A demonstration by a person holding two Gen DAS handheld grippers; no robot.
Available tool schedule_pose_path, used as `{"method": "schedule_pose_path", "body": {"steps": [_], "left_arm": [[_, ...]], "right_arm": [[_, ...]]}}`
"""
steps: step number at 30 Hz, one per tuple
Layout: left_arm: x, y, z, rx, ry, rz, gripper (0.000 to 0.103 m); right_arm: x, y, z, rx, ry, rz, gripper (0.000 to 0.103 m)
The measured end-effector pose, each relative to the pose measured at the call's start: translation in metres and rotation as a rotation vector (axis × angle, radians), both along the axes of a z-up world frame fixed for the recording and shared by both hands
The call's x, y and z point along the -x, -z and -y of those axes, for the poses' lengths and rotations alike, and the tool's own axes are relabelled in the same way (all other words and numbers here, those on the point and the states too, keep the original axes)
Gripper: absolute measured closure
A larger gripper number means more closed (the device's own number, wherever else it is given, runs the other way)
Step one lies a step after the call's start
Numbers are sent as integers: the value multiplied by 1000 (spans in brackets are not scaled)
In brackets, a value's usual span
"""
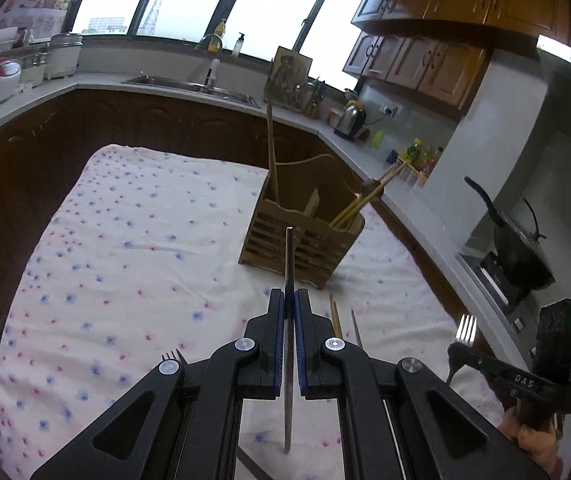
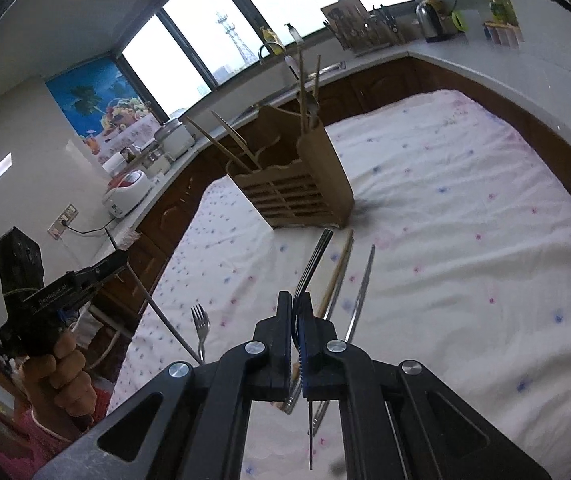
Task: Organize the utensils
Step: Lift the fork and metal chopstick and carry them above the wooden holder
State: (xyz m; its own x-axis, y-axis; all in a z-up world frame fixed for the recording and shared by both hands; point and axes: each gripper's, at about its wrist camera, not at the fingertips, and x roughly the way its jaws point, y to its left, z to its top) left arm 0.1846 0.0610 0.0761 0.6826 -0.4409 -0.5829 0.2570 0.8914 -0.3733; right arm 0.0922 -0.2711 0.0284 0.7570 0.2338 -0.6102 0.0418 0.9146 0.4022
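A wooden utensil holder stands on the flowered cloth; it also shows in the right wrist view, with wooden chopsticks standing in it. My left gripper is shut on a metal chopstick, held above the cloth in front of the holder. My right gripper is shut on a fork, whose tines show at the right of the left wrist view. A wooden chopstick and a metal utensil lie on the cloth beside it. Another fork lies to the left.
The table with the flowered cloth sits inside a U-shaped kitchen counter with a sink, kettle and rice cooker. A black wok sits on the stove at the right.
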Motion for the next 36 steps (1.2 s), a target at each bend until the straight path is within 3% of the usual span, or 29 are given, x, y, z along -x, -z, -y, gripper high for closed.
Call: {"method": "schedule_pose_path", "body": {"steps": [12, 36], "left_arm": [[2, -9, -14, 28, -20, 35, 100], [-21, -13, -16, 39, -42, 56, 100]], "right_arm": [[-13, -25, -10, 19, -17, 74, 100], [-44, -36, -4, -3, -34, 140, 100]]}}
